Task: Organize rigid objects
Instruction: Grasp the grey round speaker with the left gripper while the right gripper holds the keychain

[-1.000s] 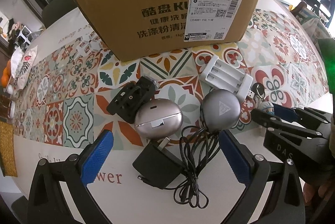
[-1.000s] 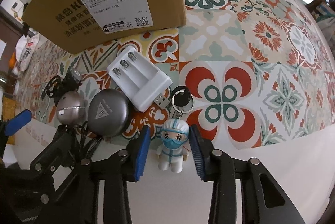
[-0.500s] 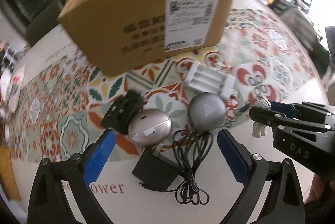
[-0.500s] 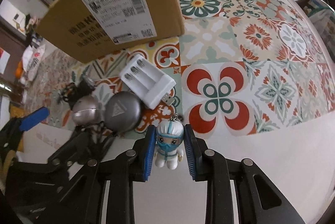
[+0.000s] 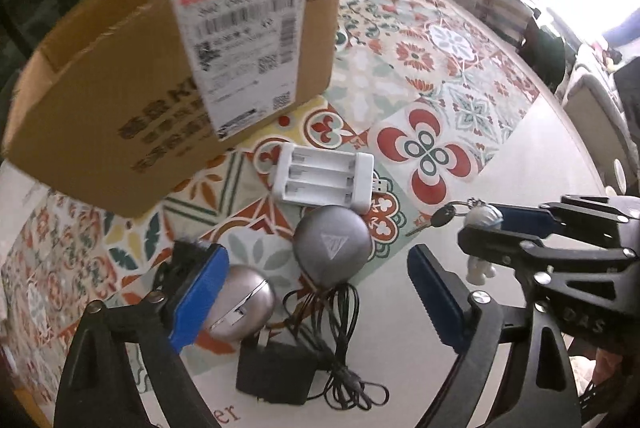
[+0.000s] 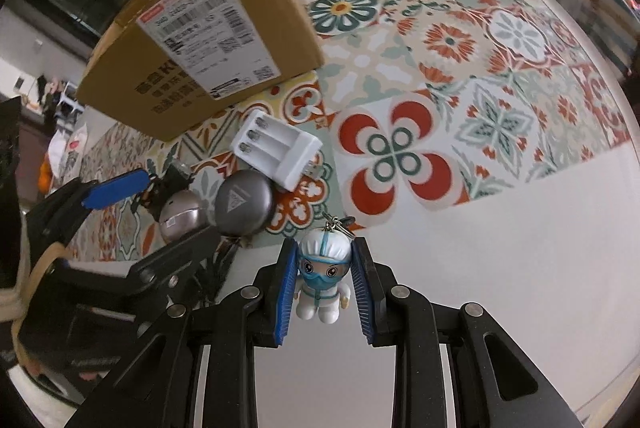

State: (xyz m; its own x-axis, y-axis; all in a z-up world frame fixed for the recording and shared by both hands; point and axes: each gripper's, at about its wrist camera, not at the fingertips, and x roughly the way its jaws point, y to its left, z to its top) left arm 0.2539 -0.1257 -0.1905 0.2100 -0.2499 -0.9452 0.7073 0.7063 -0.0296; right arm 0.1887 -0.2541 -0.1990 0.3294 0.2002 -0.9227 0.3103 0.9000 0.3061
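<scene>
Where a second ago the right gripper [image 6: 324, 288] stood open around the figurine keychain [image 6: 322, 278] lying on the table [image 6: 500, 268], we now hold it pinched between the blue pads [image 6: 286, 294], closed on its head and shoulders, with the feet hanging free above the bare white strip near the table's front edge. The figure is a small white doll in a hooded suit with a teal mask and large eyes; a metal ring and a dark key [image 5: 440, 216] trail from the top of its head. Our left gripper [image 5: 316, 302] has its fingers spread wide and holds nothing, and it has swung over the clutter since the earlier frame: its left pad [image 5: 196, 302] now lies just beside the silver oval case [image 5: 240, 310], covering most of a black part behind it. The left wrist view alone shows the black power adapter [image 5: 276, 372] and its tangled cord [image 5: 340, 312] at the front edge, and the key's full shape. The right wrist view alone shows the doll's face. Both show the white battery charger [image 5: 326, 177] touching the grey round case [image 5: 332, 244] on the patterned mat [image 6: 480, 99], and the open cardboard box [image 5: 160, 67] toward the table's far left.
</scene>
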